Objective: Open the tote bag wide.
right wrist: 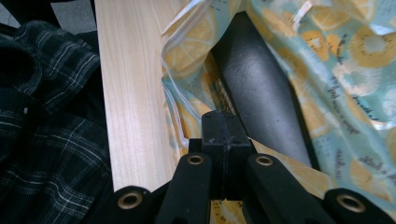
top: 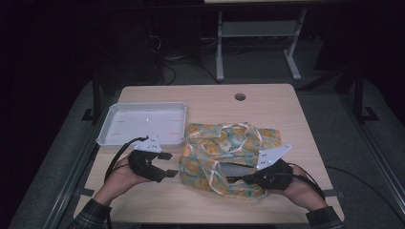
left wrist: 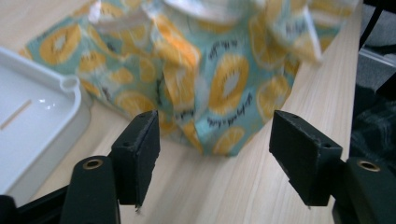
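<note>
The right gripper point(right wrist: 224, 135) has its jaws pressed together at the near edge of the fruit-print bag point(top: 224, 155); its own view shows a dark opening behind. The left gripper point(top: 165, 164) has its jaws apart, nothing between them, just left of the bag. The white tray point(top: 111, 125) lies far left.

A white tray point(top: 143, 124) rests on the wooden table point(top: 267, 102), at its left side.

The high view looks forward and down over the pale wooden table point(top: 286, 109); both gripper views sit close, sharing the teal orange-printed fabric bag point(left wrist: 224, 70)
</note>
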The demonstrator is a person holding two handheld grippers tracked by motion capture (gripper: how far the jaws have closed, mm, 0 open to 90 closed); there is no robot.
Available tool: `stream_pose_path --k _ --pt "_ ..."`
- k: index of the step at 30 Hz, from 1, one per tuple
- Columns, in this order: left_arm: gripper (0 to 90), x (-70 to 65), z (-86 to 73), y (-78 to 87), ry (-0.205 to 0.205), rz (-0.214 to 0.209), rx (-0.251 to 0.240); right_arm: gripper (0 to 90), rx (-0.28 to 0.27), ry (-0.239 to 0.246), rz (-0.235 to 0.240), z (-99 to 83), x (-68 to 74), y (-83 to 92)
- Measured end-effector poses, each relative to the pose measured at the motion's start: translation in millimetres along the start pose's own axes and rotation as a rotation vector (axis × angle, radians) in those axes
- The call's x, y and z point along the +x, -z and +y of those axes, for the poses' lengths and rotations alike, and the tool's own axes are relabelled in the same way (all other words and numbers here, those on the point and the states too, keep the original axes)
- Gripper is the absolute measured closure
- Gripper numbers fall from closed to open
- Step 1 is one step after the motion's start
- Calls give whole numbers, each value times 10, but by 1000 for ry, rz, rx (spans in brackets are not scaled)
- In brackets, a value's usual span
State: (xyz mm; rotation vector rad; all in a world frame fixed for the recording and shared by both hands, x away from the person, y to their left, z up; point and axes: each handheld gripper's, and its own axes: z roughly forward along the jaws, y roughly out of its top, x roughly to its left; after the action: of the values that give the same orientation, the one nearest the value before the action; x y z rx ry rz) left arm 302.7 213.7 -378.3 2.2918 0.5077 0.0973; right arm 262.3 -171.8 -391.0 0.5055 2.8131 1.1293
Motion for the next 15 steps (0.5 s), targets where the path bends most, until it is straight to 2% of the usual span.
stream_pose_path --k 6,9,11,15 --pt "389 -35 240 15 -41 -9 -36 897 16 5 2 -1 2 -48" --pt "454 -52 396 21 -55 -23 -64 897 14 -6 6 -4 4 -51" --pt "536 -61 504 5 -72 -31 -72 897 18 0 4 -8 -5 -54" --pt "743 -66 683 -104 -80 -53 -74 897 18 -1 6 -9 -6 -58"
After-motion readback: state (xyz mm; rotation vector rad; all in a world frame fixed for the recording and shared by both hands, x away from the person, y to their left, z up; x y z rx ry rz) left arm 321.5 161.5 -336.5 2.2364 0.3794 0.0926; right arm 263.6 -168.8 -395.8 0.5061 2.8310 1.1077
